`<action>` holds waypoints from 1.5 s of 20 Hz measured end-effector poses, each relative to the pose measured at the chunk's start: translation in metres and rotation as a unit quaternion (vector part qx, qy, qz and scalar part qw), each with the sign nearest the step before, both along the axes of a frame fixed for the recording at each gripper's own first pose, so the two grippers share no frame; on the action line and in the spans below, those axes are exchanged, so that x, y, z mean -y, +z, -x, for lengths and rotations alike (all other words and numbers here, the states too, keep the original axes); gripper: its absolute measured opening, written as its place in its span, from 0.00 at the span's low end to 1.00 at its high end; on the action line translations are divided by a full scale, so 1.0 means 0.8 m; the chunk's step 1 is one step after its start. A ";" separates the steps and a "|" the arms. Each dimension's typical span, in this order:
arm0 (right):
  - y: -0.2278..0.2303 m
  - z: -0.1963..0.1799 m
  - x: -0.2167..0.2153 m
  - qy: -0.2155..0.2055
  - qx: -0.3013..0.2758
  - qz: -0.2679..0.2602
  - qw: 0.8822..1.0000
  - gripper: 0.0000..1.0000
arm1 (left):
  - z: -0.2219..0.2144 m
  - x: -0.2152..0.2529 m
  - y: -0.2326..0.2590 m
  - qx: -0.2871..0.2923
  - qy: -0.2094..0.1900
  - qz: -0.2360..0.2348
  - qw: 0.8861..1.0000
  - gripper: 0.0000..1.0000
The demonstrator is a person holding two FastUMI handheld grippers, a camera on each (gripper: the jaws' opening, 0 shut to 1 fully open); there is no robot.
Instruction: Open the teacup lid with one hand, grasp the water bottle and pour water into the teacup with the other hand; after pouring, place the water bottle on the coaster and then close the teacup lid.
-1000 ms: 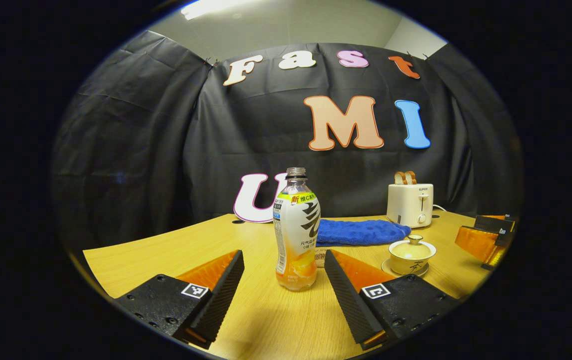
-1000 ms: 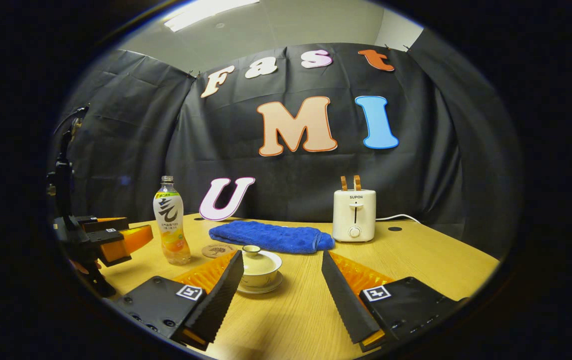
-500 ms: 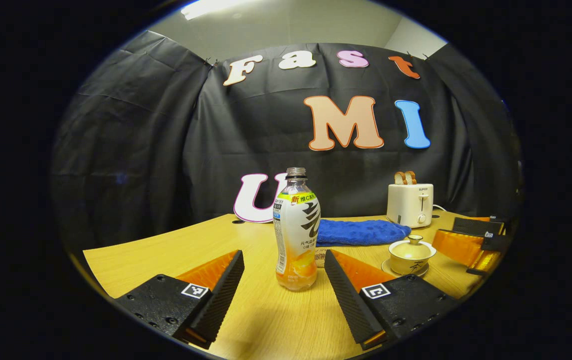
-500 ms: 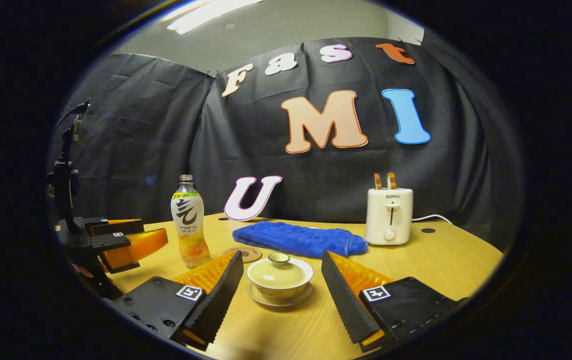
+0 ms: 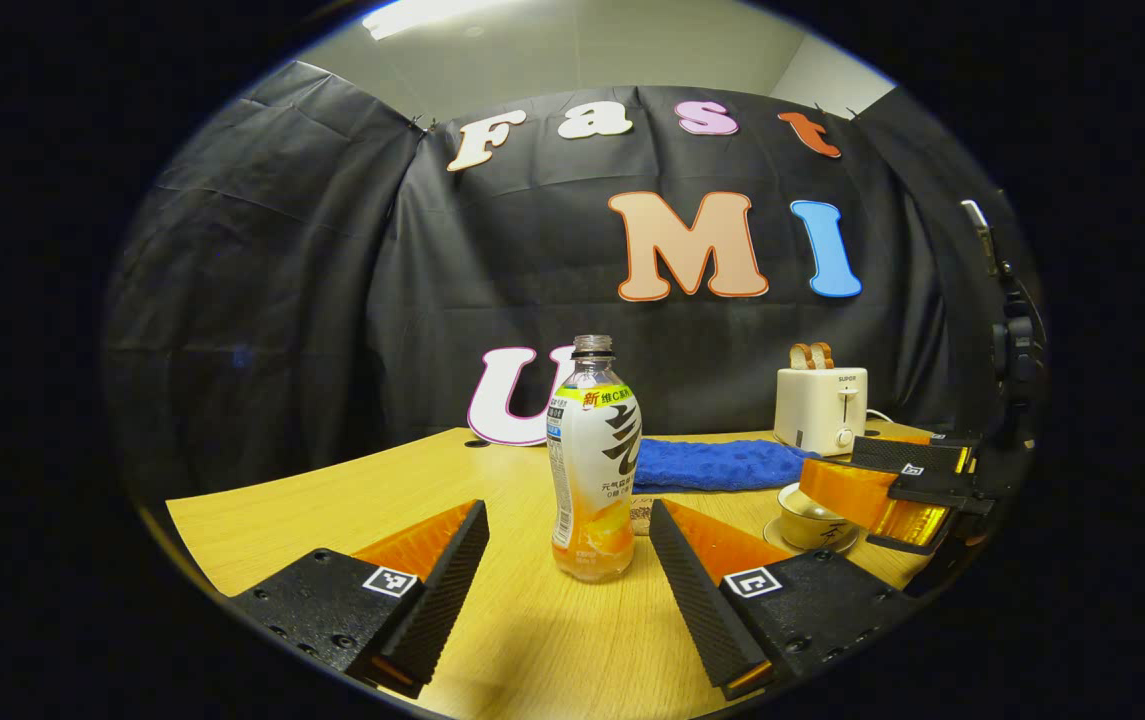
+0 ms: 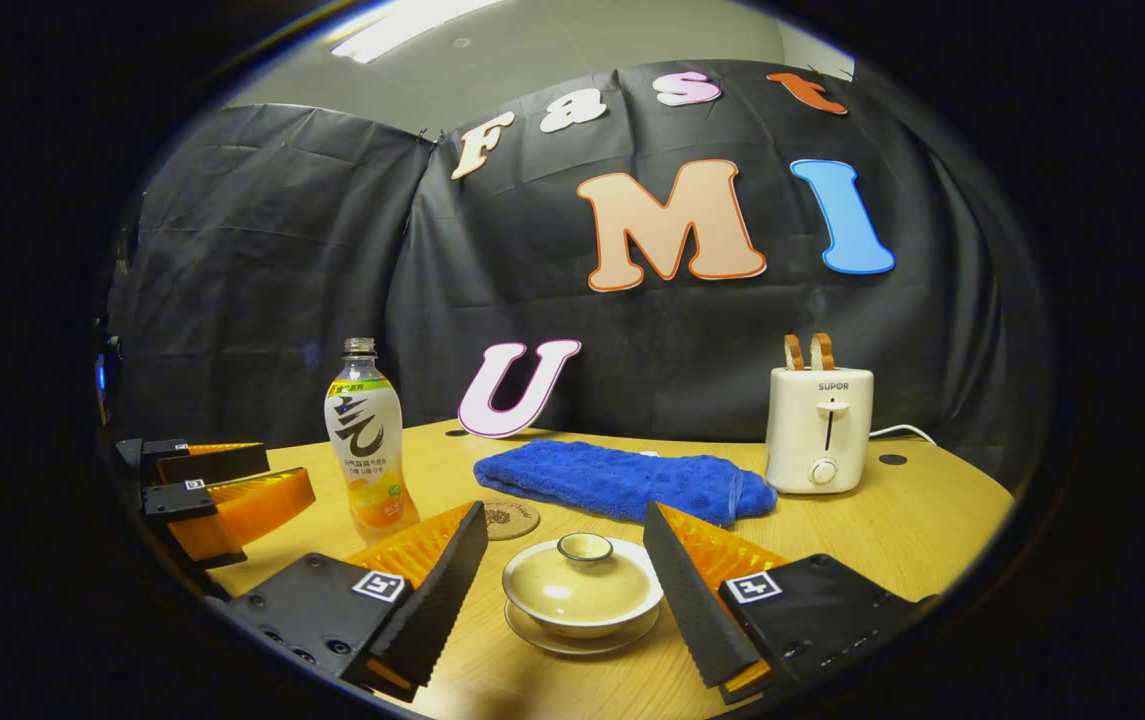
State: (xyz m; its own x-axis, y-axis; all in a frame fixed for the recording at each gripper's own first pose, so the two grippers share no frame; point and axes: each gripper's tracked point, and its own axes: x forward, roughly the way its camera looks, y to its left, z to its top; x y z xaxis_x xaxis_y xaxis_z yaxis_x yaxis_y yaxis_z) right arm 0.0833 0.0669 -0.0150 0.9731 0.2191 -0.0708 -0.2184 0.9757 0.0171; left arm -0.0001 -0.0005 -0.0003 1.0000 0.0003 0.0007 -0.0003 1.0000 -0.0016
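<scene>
Both grippers released, lidded cream teacup (image 6: 582, 588) on saucer, capless bottle (image 5: 592, 462) upright.

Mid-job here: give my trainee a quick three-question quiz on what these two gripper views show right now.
1. True or false: the lid is already off the teacup.
2. What lies between the water bottle and the teacup? A) coaster B) toaster C) spoon
3. What is each gripper lined up with?

Key:
1. False, the lid sits on the cup.
2. A.
3. The right gripper is open, straddling the teacup; the left gripper is open, facing the bottle.
</scene>
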 end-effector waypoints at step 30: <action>0.014 -0.004 0.005 -0.008 0.032 -0.003 0.999 0.32 | 0.001 0.001 0.000 0.000 -0.001 0.000 1.000 0.95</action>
State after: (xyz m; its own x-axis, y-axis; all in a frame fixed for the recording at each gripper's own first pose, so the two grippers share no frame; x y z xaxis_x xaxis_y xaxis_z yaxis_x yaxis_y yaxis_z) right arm 0.0864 0.0626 -0.0035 0.9792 0.2028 -0.0077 -0.2027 0.9792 0.0096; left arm -0.0006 -0.0015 -0.0004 1.0000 -0.0016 0.0011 0.0016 1.0000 -0.0010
